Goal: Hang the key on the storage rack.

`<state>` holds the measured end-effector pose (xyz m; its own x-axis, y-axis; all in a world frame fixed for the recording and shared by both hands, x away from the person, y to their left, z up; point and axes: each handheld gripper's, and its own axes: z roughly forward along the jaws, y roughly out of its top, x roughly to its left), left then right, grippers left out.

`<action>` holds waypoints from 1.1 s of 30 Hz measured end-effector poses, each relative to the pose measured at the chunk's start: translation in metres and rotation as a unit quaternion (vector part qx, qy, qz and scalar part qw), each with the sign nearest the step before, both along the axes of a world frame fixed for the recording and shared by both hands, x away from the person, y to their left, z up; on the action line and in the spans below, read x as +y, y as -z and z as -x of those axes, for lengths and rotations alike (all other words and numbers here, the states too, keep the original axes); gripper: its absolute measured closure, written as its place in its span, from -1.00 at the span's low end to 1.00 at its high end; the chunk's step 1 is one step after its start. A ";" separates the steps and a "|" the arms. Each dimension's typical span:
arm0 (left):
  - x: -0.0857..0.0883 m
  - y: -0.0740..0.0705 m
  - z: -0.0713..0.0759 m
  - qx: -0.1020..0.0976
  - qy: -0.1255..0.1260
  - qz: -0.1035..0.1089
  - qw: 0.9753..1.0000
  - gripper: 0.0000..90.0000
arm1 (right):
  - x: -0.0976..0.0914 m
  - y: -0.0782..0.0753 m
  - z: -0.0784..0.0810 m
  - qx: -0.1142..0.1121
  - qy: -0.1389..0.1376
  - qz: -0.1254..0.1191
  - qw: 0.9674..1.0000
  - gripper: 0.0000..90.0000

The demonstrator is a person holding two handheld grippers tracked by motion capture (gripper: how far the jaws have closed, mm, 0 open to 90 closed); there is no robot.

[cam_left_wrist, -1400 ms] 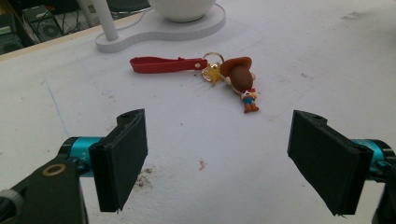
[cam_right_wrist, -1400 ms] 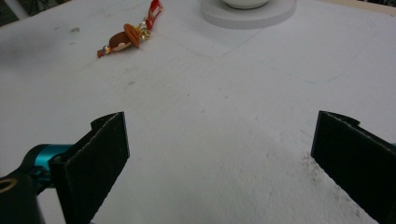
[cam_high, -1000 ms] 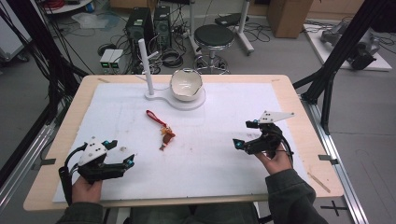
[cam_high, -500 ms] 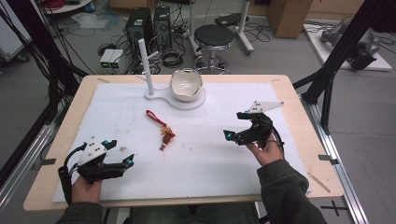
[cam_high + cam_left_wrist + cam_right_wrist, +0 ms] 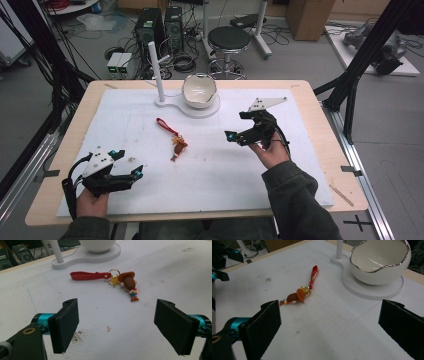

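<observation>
While the tabletop (image 5: 320,150) carries a white mat (image 5: 225,165), we see the white bowl (image 5: 199,91) on its stand at the far side. Our right tool (image 5: 231,136) hovers wide open near the keychain (image 5: 174,138), mid-mat. Our left tool (image 5: 137,172) rests near the front edge, jaws wide, empty.

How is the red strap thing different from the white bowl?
The keychain is small and lies flat on the mat, red strap stretched out; the bowl is much bigger and sits upright on a white stand. The keychain is red and brown; the bowl is white with a shiny rim. Neither is held by a gripper.
</observation>
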<state>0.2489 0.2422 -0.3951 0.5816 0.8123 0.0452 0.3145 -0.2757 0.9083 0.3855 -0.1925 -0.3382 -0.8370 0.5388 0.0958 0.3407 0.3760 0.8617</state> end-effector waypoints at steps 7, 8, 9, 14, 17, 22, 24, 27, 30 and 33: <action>-0.001 0.000 0.000 0.000 0.000 -0.001 1.000 -0.54 | 0.018 -0.005 -0.007 0.007 -0.009 0.008 1.000 -0.92; 0.000 0.000 0.000 0.000 0.001 0.000 1.000 -0.54 | 0.020 -0.005 -0.009 0.009 -0.009 0.009 1.000 -0.92; 0.000 0.000 0.000 0.000 0.000 0.000 1.000 -0.54 | 0.023 -0.006 -0.011 0.010 -0.011 0.009 1.000 -0.92; 0.000 0.000 0.000 0.000 0.002 -0.002 1.000 -0.54 | 0.033 -0.009 -0.016 0.015 -0.018 0.012 1.000 -0.92; 0.000 0.000 0.000 0.000 0.002 -0.001 1.000 -0.54 | 0.042 -0.013 -0.016 0.011 -0.025 0.010 1.000 -0.92; 0.000 0.000 0.000 -0.001 0.001 0.000 1.000 -0.54 | 0.056 -0.018 -0.017 0.011 -0.038 0.016 0.999 -0.92; 0.000 0.000 0.000 -0.002 0.001 0.000 1.000 -0.54 | 0.062 -0.020 -0.018 0.012 -0.041 0.017 0.999 -0.92; 0.000 0.000 0.001 -0.002 0.001 0.000 1.000 -0.54 | 0.069 -0.022 -0.022 0.011 -0.045 0.018 0.999 -0.92; 0.001 0.000 0.001 -0.001 0.001 0.001 1.000 -0.54 | 0.076 -0.023 -0.026 0.013 -0.046 0.023 0.999 -0.92; 0.000 0.000 0.001 -0.002 0.000 0.002 1.000 -0.54 | 0.083 -0.026 -0.029 0.012 -0.046 0.023 0.999 -0.90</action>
